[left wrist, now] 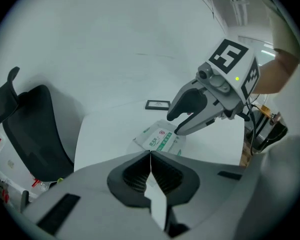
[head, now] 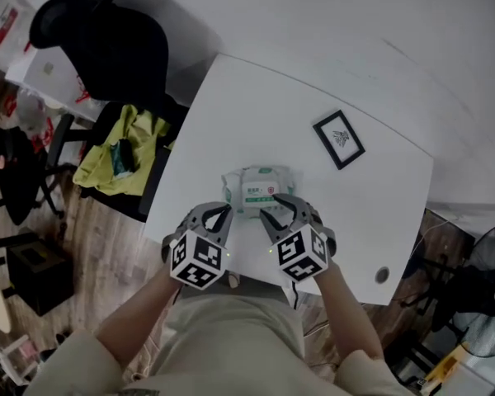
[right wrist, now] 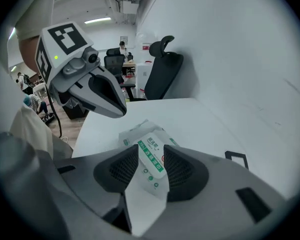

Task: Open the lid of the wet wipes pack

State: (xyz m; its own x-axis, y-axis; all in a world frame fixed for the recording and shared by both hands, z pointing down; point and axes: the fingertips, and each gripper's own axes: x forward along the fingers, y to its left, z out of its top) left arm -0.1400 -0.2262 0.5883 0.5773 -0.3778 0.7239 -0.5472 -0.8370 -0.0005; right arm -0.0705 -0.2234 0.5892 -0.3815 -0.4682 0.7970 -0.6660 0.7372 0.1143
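Now the wet wipes pack, centre frame, looks soft and light; left gripper pressed together, right gripper spread; best pinch the lid edge.

The left gripper and the right gripper are twins: smooth grey plastic shells with curved, beak-like jaws lined with black ribbed pads. Behind the jaws each carries a white marker cube printed with black square patterns, and a small green light glows near the cube's edge. Behind the cubes, the person wears a beige top with loose short sleeves.
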